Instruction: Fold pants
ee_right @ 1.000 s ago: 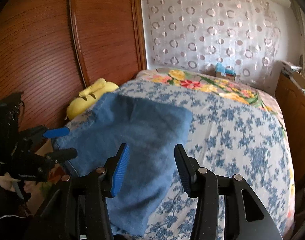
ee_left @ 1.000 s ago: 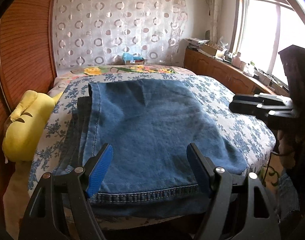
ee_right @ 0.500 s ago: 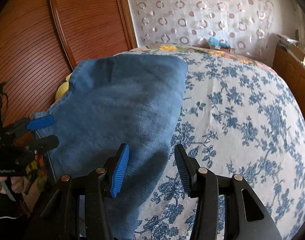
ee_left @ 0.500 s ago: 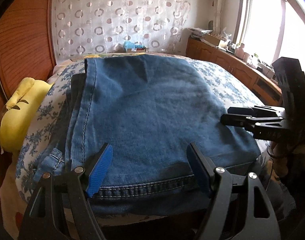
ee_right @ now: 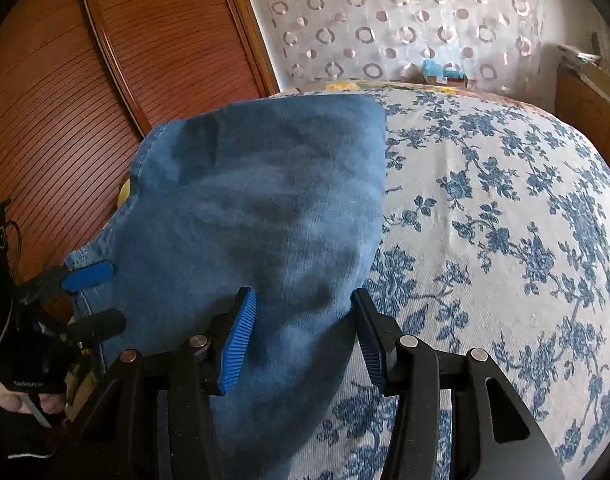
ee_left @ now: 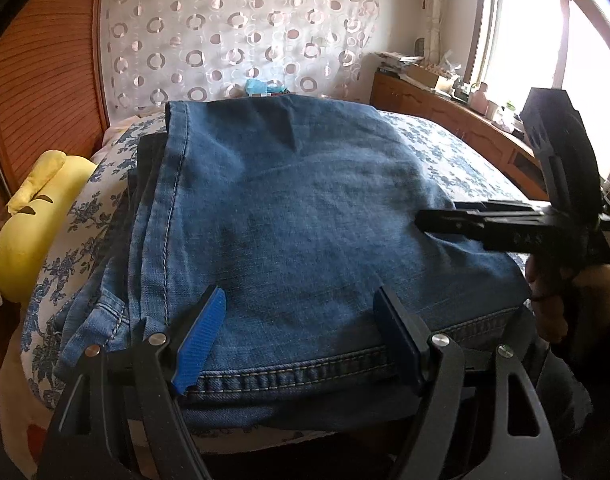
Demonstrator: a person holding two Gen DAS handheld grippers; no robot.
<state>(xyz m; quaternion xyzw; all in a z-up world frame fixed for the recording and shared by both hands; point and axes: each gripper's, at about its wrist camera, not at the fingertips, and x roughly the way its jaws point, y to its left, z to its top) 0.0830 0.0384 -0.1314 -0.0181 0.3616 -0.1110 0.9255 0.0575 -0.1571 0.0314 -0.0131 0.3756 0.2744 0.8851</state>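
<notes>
We see the folded pants (ee_left: 297, 216) lying on the bed (ee_right: 505, 216) at its near edge, toward the near left corner — denim layers stacked, the stitched hem facing us. Our left tool (ee_left: 301, 336) hangs with jaws spread wide above that hem, holding nothing. Our right tool (ee_right: 301, 336) is likewise spread apart — over the pants' right edge, gripping nothing. A yellow cushion (ee_left: 29, 220) sits beside the bed's left edge.

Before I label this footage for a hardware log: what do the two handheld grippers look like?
Both are black plastic. The left gripper and right gripper carry ribbed blue pads on the jaws and silver pivot bolts. A bare hand grips the right one.
</notes>
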